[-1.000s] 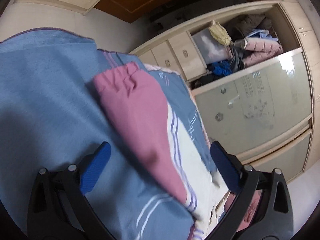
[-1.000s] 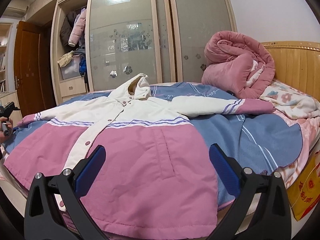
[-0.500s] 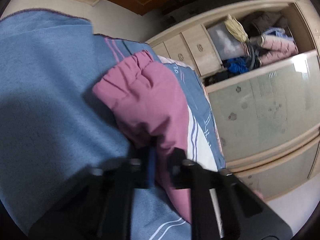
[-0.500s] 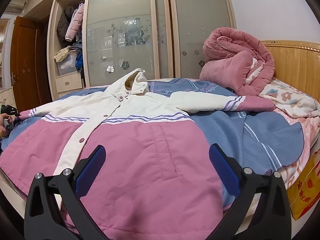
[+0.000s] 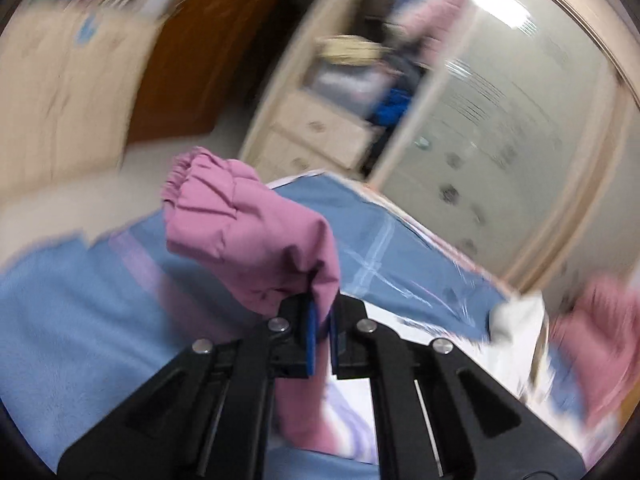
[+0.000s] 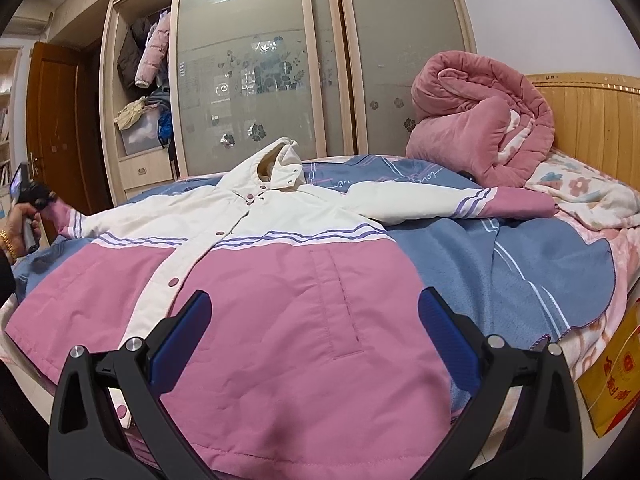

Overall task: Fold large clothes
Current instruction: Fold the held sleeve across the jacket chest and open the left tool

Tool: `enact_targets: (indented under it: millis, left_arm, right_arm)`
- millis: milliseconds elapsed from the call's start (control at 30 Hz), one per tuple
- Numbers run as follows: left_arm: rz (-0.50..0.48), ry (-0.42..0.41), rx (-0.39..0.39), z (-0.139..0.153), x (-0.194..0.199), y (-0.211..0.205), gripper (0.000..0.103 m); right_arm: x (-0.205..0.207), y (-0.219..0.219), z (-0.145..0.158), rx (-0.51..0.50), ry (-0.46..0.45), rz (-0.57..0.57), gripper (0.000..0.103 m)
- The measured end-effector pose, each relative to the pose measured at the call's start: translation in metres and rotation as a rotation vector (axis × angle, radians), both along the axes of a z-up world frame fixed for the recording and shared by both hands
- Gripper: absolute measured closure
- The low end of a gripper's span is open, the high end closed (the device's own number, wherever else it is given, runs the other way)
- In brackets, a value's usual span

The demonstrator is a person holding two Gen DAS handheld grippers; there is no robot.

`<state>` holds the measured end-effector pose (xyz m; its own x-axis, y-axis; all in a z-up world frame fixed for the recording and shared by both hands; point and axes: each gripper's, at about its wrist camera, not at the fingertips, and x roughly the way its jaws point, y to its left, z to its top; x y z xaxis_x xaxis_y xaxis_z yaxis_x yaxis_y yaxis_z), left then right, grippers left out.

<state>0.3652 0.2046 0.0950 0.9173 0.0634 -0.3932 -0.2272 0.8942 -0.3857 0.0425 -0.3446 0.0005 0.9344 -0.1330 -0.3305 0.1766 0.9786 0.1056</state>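
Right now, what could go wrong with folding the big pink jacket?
The left gripper pinches only a small fold of the pink sleeve, so the smooth cloth might slip out as it lifts. The right gripper is open and holds nothing, so the jacket could slide on the blue blanket when the sleeve is pulled. The other sleeve lies near the rolled pink quilt and might snag later.

The bed (image 6: 592,100) carried a blue blanket (image 6: 520,256). On it lay a pink and white jacket (image 6: 280,280), spread flat, and a rolled pink quilt (image 6: 480,120) near the headboard.
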Motion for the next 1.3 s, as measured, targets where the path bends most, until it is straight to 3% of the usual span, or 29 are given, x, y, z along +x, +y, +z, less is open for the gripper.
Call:
enact_targets:
  millis: [100, 233, 433, 500, 600, 667, 700, 733, 767, 800, 933, 1067, 1233, 1300]
  left_arm:
    - [-0.113, -0.009, 0.170, 0.022, 0.004, -0.074, 0.099]
    - [-0.332, 0.008, 0.305, 0.026, 0.014, -0.183, 0.099]
    - [-0.506, 0.127, 0.363, -0.017, 0.032, -0.287, 0.099]
    - [-0.539, 0.167, 0.358, -0.033, 0.038, -0.305, 0.098]
    - [-0.571, 0.225, 0.369, -0.055, 0.052, -0.326, 0.095]
    - [-0.581, 0.259, 0.414, -0.068, 0.051, -0.338, 0.083]
    - [-0.587, 0.287, 0.432, -0.077, 0.049, -0.343, 0.070]
    - [-0.614, 0.310, 0.418, -0.083, 0.049, -0.343, 0.026]
    - [-0.633, 0.309, 0.398, -0.083, 0.047, -0.342, 0.007]
    - [-0.638, 0.256, 0.379, -0.079, 0.039, -0.339, 0.002]
    - [-0.654, 0.145, 0.336, -0.052, 0.014, -0.335, 0.002]
    - [-0.568, 0.088, 0.288, -0.021, -0.035, -0.317, 0.002]
    - [-0.440, 0.100, 0.321, -0.011, -0.108, -0.285, 0.002]
    - [-0.403, 0.119, 0.291, -0.015, -0.134, -0.270, 0.002]
  right_arm:
    - [-0.002, -0.007, 0.001, 0.032, -0.001, -0.001, 0.001]
    - [-0.004, -0.014, 0.001, 0.061, -0.002, -0.001, 0.001]
    - [-0.008, -0.014, -0.001, 0.043, 0.005, 0.002, 0.001]
    - [-0.009, -0.015, -0.001, 0.038, 0.009, 0.002, 0.001]
    - [-0.010, -0.017, -0.003, 0.032, 0.015, -0.001, 0.001]
    - [-0.010, -0.018, -0.003, 0.031, 0.016, -0.002, 0.001]
    - [-0.010, -0.019, -0.004, 0.031, 0.019, -0.001, 0.001]
    - [-0.010, -0.019, -0.004, 0.034, 0.021, 0.000, 0.001]
    - [-0.009, -0.019, -0.004, 0.036, 0.022, 0.002, 0.001]
    - [-0.008, -0.019, -0.004, 0.039, 0.024, 0.006, 0.001]
    - [-0.006, -0.015, -0.004, 0.039, 0.026, 0.030, 0.001]
    - [-0.003, -0.012, -0.002, 0.047, 0.031, 0.056, 0.001]
    - [-0.003, -0.006, -0.001, 0.052, 0.033, 0.082, 0.001]
    - [-0.003, -0.004, 0.000, 0.046, 0.034, 0.083, 0.001]
